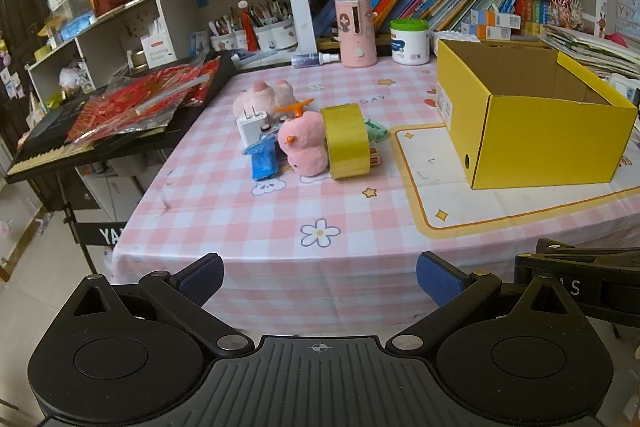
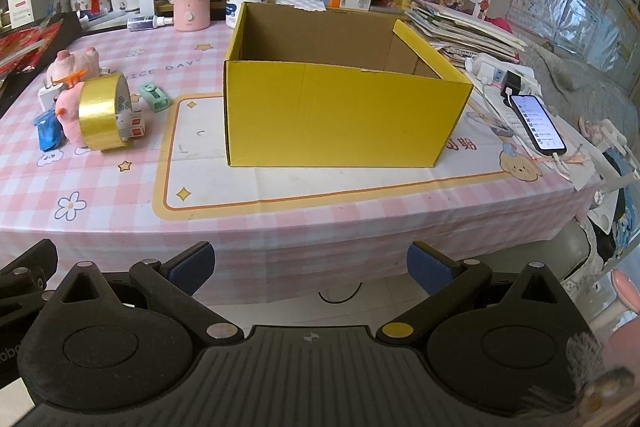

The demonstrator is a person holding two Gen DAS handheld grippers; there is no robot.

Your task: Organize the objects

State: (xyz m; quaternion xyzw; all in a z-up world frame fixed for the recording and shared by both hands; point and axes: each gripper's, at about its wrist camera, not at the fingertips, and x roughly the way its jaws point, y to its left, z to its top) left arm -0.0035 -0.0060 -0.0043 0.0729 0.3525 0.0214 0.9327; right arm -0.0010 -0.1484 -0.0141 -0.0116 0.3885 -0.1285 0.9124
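Yellow box [image 2: 344, 115]: open-topped, on the checked tablecloth [image 1: 248, 227]. Tape roll [image 1: 346, 141], pink plush [image 1: 306, 143], charger [image 1: 252, 127], possibly wrapped blue item [image 1: 264, 161]: clustered to its left. Left gripper [image 1: 320, 281], right gripper [image 2: 310, 269]: fingers spread, empty.

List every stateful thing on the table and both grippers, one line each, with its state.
yellow box: open-topped, upright
gold tape roll: standing on edge
phone: screen lit, cable attached
left gripper: open, empty
right gripper: open, empty
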